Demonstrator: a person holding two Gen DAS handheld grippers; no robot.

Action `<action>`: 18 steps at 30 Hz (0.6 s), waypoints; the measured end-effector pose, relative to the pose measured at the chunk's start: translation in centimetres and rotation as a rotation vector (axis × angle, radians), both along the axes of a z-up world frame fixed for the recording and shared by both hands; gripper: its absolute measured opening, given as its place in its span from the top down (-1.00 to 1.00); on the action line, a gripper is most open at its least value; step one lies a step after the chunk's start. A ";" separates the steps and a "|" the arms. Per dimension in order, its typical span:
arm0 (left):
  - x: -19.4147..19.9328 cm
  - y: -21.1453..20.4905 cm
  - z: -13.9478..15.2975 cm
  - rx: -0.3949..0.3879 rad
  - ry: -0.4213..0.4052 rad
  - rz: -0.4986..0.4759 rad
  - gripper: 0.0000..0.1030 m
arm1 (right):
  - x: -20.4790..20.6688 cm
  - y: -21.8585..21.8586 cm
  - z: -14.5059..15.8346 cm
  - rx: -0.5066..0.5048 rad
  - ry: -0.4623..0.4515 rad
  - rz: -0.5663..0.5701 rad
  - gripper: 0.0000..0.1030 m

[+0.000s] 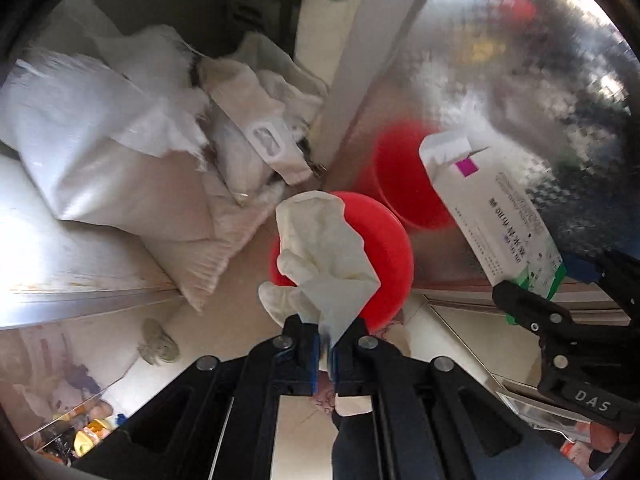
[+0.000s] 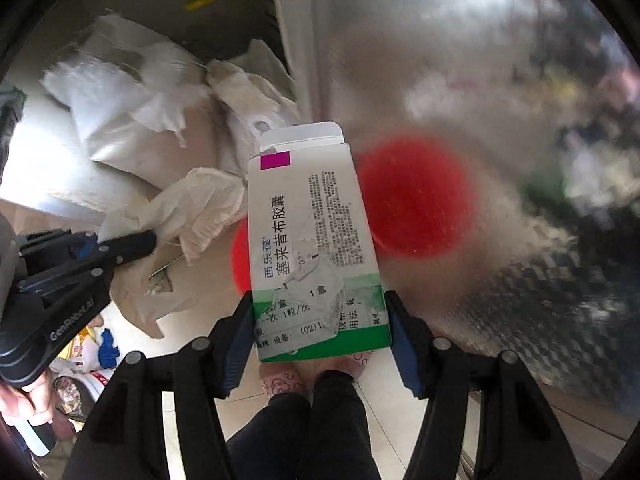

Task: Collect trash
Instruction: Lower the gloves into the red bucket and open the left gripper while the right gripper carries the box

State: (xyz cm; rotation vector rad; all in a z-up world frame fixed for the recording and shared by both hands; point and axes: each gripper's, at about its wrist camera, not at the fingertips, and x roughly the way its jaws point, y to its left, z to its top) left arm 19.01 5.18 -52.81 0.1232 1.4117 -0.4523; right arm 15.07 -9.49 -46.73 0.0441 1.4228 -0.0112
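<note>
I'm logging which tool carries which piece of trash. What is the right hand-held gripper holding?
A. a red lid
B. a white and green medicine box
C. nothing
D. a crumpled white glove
B: the right hand-held gripper clamps the white and green medicine box between its blue pads.

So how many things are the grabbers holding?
2. A white glove pinched in the left gripper, and a medicine box clamped in the right gripper. Other trash lies below, unheld.

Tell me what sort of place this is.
Probably a cluttered corner of a home, perhaps a kitchen or utility area. A tiled floor, a shiny metal panel reflecting a red bin, and a heap of white bags against the wall suggest it.
</note>
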 end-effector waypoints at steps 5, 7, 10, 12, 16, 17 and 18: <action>0.4 -1.4 -2.2 -0.030 0.043 -0.042 0.43 | 0.7 -0.7 -1.5 -0.015 0.014 -0.018 -0.14; 0.2 -2.0 -2.5 -0.020 0.046 -0.066 0.28 | 0.7 -1.2 -2.0 -0.023 0.028 -0.028 -0.14; 0.0 -2.6 -2.7 0.018 0.034 -0.103 0.19 | 0.8 -1.3 -2.0 -0.037 0.032 -0.022 -0.14; 0.0 -2.7 -2.5 0.023 0.040 -0.114 0.19 | 0.8 -1.2 -1.9 -0.028 0.028 -0.023 -0.14; 0.2 -2.7 -1.9 0.045 0.028 -0.117 0.19 | 0.6 -1.7 -2.1 -0.018 0.033 -0.017 -0.14; 0.3 -2.5 -1.8 0.038 0.023 -0.110 0.19 | 0.5 -1.8 -2.1 -0.015 0.037 -0.016 -0.14; 0.3 -2.4 -1.4 0.035 0.017 -0.103 0.19 | 0.2 -2.2 -2.0 -0.012 0.042 -0.010 -0.14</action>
